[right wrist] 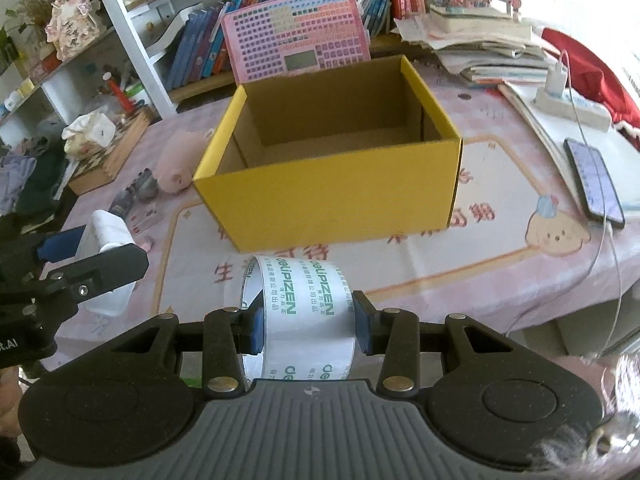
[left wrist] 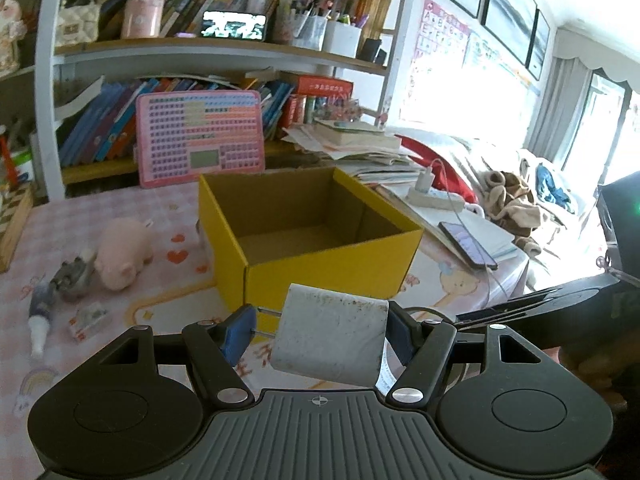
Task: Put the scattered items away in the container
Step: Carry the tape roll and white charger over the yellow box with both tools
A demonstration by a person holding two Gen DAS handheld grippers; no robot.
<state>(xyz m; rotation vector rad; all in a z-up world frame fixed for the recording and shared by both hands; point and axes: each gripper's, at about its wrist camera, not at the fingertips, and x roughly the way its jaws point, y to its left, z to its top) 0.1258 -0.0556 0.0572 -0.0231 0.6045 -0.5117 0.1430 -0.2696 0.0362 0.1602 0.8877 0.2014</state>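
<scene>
An open yellow cardboard box [left wrist: 332, 276] [right wrist: 332, 196] stands empty on the pink table. My left gripper [left wrist: 320, 334] is shut on a white plug adapter [left wrist: 332, 336], its two prongs against the left pad, held just in front of the box. It also shows at the left of the right wrist view [right wrist: 106, 236]. My right gripper [right wrist: 308, 322] is shut on a roll of white printed tape [right wrist: 304, 312], held in front of the box. A pink pig toy [left wrist: 124, 252], a grey toy [left wrist: 72, 276], a small tube [left wrist: 40, 320] and a small packet [left wrist: 88, 320] lie left of the box.
A pink keyboard toy [left wrist: 200, 136] leans behind the box. A phone on a cable [right wrist: 594, 182], a power strip [right wrist: 572, 108] and stacked papers [right wrist: 488, 40] lie right of it. Bookshelves [left wrist: 220, 52] stand behind. A wooden tray [right wrist: 112, 148] sits at the table's left.
</scene>
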